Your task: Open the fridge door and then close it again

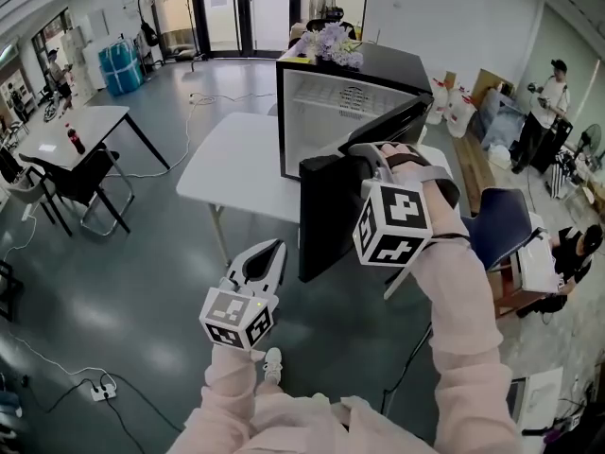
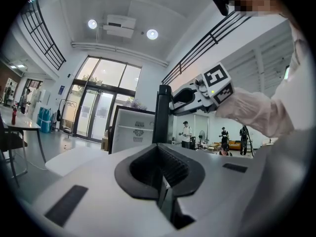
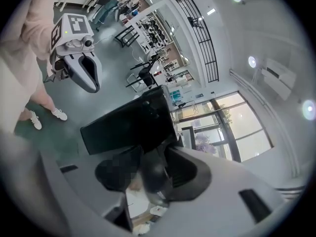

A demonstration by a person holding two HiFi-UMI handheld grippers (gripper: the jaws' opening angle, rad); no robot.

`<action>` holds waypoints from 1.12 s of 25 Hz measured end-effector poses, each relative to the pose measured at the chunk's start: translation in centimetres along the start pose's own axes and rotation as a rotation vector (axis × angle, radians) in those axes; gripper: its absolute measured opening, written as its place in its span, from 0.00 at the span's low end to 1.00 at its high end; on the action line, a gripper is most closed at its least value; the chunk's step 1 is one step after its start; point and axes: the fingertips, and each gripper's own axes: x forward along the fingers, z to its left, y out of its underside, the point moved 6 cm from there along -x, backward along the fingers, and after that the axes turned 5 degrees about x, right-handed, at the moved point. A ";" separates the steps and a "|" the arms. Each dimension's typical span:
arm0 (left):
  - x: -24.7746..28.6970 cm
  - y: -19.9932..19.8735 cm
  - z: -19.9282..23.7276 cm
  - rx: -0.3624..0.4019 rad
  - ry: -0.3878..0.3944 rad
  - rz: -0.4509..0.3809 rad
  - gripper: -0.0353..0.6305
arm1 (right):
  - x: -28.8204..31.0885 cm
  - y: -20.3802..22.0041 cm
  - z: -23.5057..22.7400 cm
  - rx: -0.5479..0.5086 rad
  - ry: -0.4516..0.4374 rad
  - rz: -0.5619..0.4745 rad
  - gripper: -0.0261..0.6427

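Right gripper [image 1: 367,155]: fingers wide apart, open door's [image 1: 326,214] top edge between them. Left gripper [image 1: 272,251]: fingers together, empty, door to their right.

A bottle [image 1: 72,140] stands on the far table [image 1: 95,123], black chair [image 1: 85,180] beside — a power strip [image 1: 100,390] lies on the floor [image 1: 142,282]

- The fridge [image 1: 392,64] is a small black box standing upright on a white table [image 1: 236,168], far from the person and right of the scene's middle. Its open front faces the near side and shows a white inside with a wire shelf across it.
- The door [image 1: 331,216] is a black, flat panel. It stands wide open and upright, swung out from the fridge's right side toward the near side, with its free edge nearest.
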 end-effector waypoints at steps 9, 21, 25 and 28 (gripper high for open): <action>0.0 -0.1 -1.6 -0.007 0.040 0.001 0.07 | -2.9 2.2 1.2 -0.030 -0.018 -0.034 0.29; 0.4 -0.3 -2.2 -0.008 0.086 0.001 0.07 | -6.7 5.2 2.2 -0.066 -0.062 -0.022 0.29; 1.0 -0.3 -2.4 -0.005 0.101 0.004 0.07 | -7.6 6.4 2.3 -0.079 -0.073 -0.002 0.29; 1.4 -0.3 -2.8 -0.006 0.115 0.003 0.07 | -8.2 7.0 2.5 -0.100 -0.092 0.019 0.28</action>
